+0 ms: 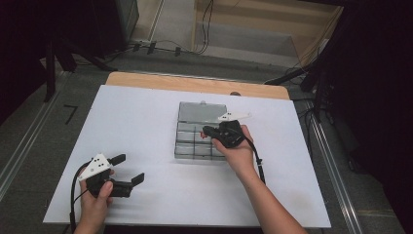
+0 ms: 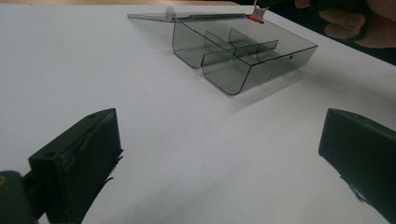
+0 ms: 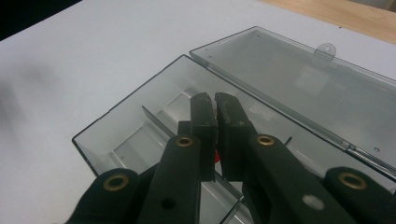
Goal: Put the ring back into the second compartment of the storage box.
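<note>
Clear compartment box (image 1: pixel 200 131) lying open mid-table, lid flat behind.
Right gripper (image 3: pixel 215 105) over a compartment, jaws nearly closed on a small red piece (image 3: pixel 216 156); left gripper (image 1: pixel 130 169) gaping, empty, well apart. No legible writing.

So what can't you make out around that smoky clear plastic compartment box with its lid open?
- Small red thing: right gripper view, hidden between the shut right gripper jaws.
- Smoky clear plastic compartment box, near compartments: high view, covered by the hand.
- Box contents: left gripper view, too dim.
</note>
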`<state>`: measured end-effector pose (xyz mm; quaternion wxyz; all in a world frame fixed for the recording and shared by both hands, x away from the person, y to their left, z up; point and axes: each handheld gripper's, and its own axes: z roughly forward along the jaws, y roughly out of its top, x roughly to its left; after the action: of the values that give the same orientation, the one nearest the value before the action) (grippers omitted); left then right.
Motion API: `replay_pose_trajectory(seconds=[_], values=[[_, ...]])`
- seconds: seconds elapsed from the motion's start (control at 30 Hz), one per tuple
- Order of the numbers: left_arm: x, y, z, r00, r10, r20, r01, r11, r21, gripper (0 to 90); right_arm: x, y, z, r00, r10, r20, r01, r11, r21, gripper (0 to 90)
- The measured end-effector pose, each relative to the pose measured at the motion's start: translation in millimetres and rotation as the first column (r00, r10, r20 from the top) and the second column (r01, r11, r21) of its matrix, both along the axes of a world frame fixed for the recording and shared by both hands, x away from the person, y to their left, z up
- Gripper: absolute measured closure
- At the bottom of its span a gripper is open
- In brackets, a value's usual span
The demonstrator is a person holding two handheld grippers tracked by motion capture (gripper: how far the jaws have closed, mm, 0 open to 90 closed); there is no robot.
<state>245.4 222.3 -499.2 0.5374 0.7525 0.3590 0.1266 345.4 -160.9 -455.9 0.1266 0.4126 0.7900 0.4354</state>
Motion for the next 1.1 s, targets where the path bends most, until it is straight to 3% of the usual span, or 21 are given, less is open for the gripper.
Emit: replay_pose_trajectory(seconds=[1.1], values=[[0.1,0.4,-0.1,1.0,-0.004,0.001,0.004,1.0,-0.004,0.0,26.6,7.0,-15.1,0.9983,-0.04,-0.042,0.039,0.9992,-0.012,84.5]])
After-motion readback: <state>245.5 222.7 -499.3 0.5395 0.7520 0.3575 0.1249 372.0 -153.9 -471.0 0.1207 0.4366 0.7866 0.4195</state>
